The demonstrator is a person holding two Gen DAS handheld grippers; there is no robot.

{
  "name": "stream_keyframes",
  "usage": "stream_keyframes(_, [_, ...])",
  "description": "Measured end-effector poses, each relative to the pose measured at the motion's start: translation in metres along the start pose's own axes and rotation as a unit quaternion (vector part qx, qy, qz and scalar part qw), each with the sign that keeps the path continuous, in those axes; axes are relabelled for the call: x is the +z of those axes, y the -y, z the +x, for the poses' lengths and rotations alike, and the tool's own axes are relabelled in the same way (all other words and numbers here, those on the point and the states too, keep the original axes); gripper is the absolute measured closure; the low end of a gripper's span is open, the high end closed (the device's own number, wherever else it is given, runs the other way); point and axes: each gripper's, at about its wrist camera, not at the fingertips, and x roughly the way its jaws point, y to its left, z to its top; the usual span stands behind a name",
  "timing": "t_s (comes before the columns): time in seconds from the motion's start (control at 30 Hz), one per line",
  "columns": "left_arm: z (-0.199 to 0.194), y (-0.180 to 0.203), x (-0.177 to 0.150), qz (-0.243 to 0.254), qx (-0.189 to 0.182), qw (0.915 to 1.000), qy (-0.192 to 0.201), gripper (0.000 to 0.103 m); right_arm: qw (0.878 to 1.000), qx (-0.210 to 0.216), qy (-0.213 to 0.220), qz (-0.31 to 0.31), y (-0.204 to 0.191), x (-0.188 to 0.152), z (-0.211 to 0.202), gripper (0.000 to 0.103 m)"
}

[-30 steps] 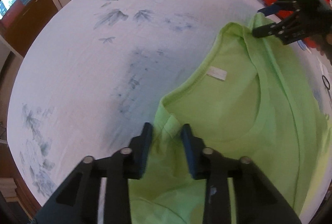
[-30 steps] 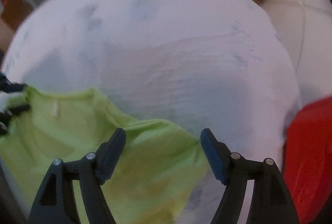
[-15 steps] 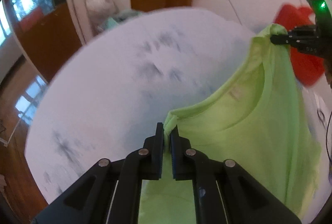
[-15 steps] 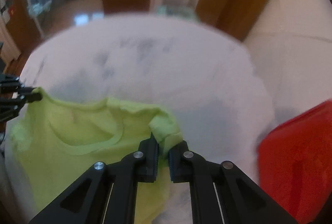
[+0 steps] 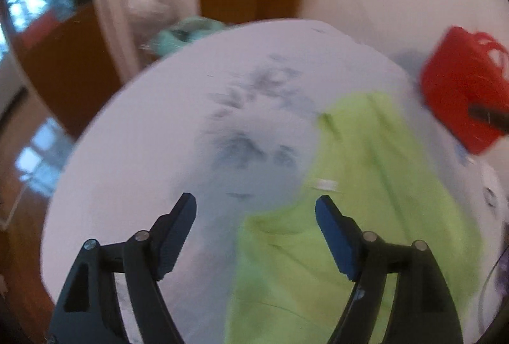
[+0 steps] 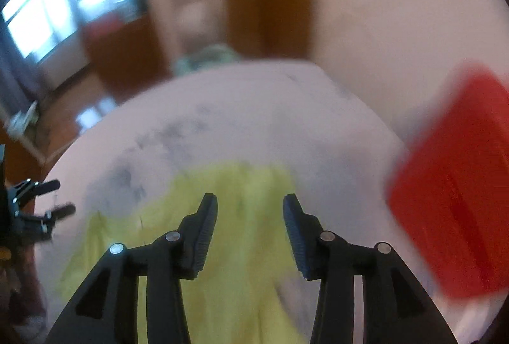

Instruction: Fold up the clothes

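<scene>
We find the shirt (image 5: 366, 216) lying on the white printed cloth (image 5: 159, 137), collar end away from us, its label showing just inside the neckline. How many layers it lies in we cannot tell through the blur, so this layout fits either a shirt spread flat for folding or one already folded over and set down. The left gripper (image 5: 256, 213) hovers above the shirt's near-left edge, jaws spread wide, holding nothing. The right gripper (image 6: 250, 210) hovers over the shirt's middle, jaws likewise apart and empty. Any further grasp calls for lowering a jaw pair onto a distinct hem or shoulder edge, and we judge that thin fabric needs a low, flat approach. Left of the shirt and beyond its collar, the cloth offers open room. To the shirt's right stands a red basket (image 5: 458, 89), near its far corner, which limits sweep on that side.
</scene>
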Motion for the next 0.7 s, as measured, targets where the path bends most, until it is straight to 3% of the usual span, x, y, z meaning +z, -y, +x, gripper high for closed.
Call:
stream_keyframes(0.1, [0.0,0.013,-0.008,0.051,-0.019,0.9984,-0.014,0.026,0.996,-0.031,-0.016,0.077,0.029,-0.073,-0.043,0.06])
stream_keyframes(0.23, [0.012,0.028,-0.018,0.105,-0.048,0.9926,-0.038,0.026,0.981,-0.053,-0.036,0.186,0.047,-0.179,-0.094,0.06])
stream_keyframes(0.33, [0.022,0.04,-0.025,0.144,-0.07,0.9855,-0.056,0.026,0.957,-0.087,-0.046,0.274,0.05,-0.253,-0.126,0.06])
stream_keyframes(0.47, [0.034,0.049,-0.039,0.185,-0.085,0.9756,-0.082,0.026,0.911,-0.126,-0.035,0.391,0.055,-0.332,-0.163,0.06])
stream_keyframes(0.57, [0.039,0.047,-0.052,0.198,-0.087,0.9716,-0.096,0.026,0.883,-0.123,-0.014,0.452,0.062,-0.365,-0.177,0.06])
stream_keyframes(0.7, [0.043,0.042,-0.071,0.203,-0.087,0.9693,-0.108,0.026,0.874,-0.09,0.0,0.478,0.077,-0.371,-0.164,0.06])
